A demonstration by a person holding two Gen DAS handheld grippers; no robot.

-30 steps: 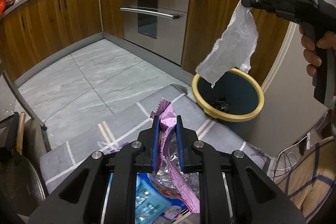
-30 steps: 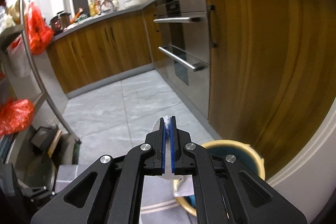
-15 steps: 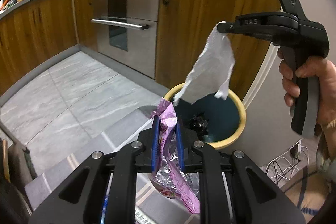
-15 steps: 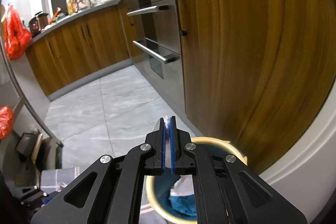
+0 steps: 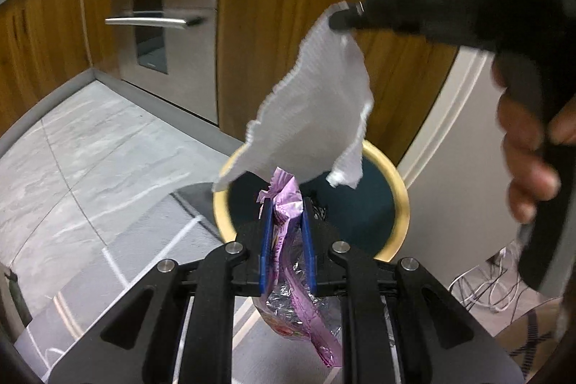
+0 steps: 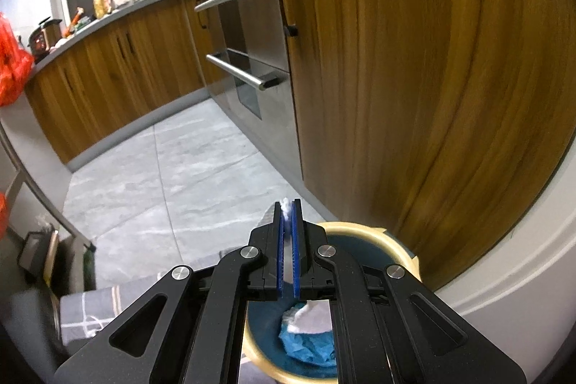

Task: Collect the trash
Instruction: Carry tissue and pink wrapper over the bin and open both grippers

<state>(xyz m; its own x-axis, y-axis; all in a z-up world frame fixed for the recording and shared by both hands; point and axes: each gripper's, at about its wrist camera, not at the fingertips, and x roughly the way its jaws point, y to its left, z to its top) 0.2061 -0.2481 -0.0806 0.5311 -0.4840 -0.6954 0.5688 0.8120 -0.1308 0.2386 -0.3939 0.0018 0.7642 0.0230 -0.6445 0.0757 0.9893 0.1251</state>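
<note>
My left gripper (image 5: 287, 204) is shut on a crumpled pink and silver snack wrapper (image 5: 298, 290) that hangs below the fingers, just before the rim of a trash bin (image 5: 397, 182) with a yellow rim and dark teal inside. My right gripper (image 6: 287, 204) is shut on a white paper tissue (image 5: 316, 117) that hangs down over the bin. In the right wrist view the bin (image 6: 363, 227) lies below the gripper, with the tissue's lower end (image 6: 309, 314) and blue trash (image 6: 306, 346) showing inside. The right gripper's tip in the left wrist view (image 5: 340, 18) is blurred.
Wooden cabinets (image 6: 414, 60) and a steel oven (image 5: 162, 24) stand behind the bin. A white door frame (image 5: 450, 132) is to the right. A grey striped mat (image 5: 144, 261) lies on the tiled floor (image 6: 162, 175). White cables (image 5: 486, 290) lie at the right.
Both grippers have moved closer to the bin. The tissue now hangs over the bin's opening, and the wrapper has come up to the bin's near rim.
</note>
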